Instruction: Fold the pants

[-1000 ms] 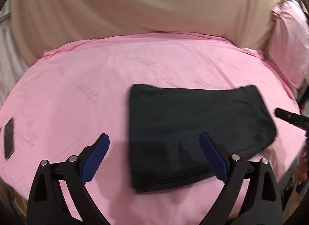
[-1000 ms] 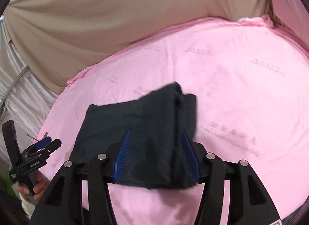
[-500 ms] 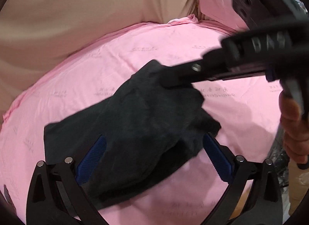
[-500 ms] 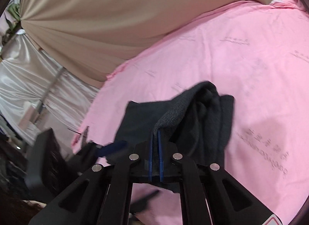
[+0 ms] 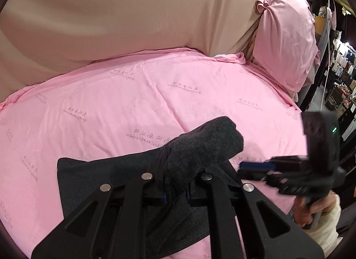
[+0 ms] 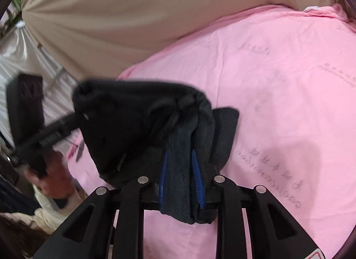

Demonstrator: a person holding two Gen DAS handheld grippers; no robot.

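The dark grey folded pants (image 5: 200,147) lie partly on the pink bed sheet (image 5: 133,103). My left gripper (image 5: 175,192) is shut on a bunched edge of the pants and holds it up. My right gripper (image 6: 180,179) is shut on another thick fold of the pants (image 6: 142,112), lifted off the sheet (image 6: 289,103). The right gripper also shows in the left wrist view (image 5: 251,166), just right of the pants. The left gripper shows blurred in the right wrist view (image 6: 66,123), at the pants' left end.
A beige cloth wall (image 5: 133,14) runs behind the bed. A pink pillow (image 5: 287,36) stands at the far right. Shelves with goods (image 5: 340,69) lie past the bed's right edge. The person's hand (image 6: 53,174) is at the left.
Both grippers have shut on the pants: the right one half a second ago, the left one since then. The pants' near edge has come up off the sheet and bunched.
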